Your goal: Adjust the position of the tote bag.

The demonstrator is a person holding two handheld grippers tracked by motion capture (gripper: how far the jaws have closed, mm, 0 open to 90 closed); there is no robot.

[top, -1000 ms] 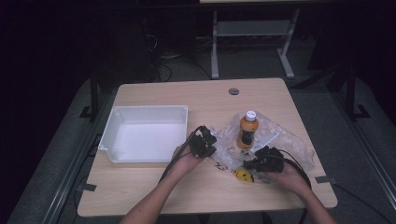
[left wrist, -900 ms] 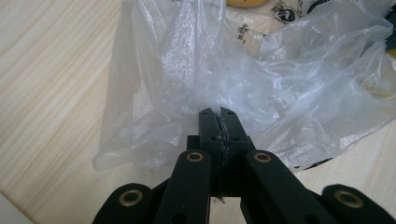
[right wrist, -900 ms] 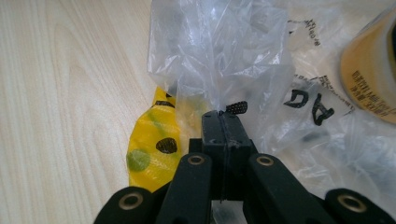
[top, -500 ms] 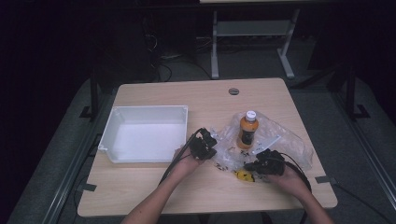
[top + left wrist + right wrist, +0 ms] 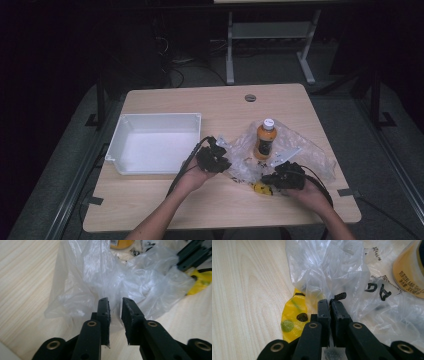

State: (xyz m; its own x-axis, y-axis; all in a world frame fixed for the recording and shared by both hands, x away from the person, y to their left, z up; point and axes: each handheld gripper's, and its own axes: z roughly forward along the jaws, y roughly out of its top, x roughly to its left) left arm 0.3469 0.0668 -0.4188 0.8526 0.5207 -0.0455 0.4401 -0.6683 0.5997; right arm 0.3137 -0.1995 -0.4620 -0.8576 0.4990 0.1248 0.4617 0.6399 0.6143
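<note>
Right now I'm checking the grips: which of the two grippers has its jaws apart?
The left gripper: a clear gap shows between its jaws, at the plastic bag.

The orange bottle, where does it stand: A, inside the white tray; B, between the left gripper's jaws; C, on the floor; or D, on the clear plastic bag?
D: the orange bottle stands upright on the clear plastic bag, right of the white tray.

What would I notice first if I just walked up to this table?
Probably the orange bottle standing on a crinkly clear plastic bag right of the middle. Beside it on the left sits a white tray. The left gripper and right gripper work at the bag's near edge.
</note>
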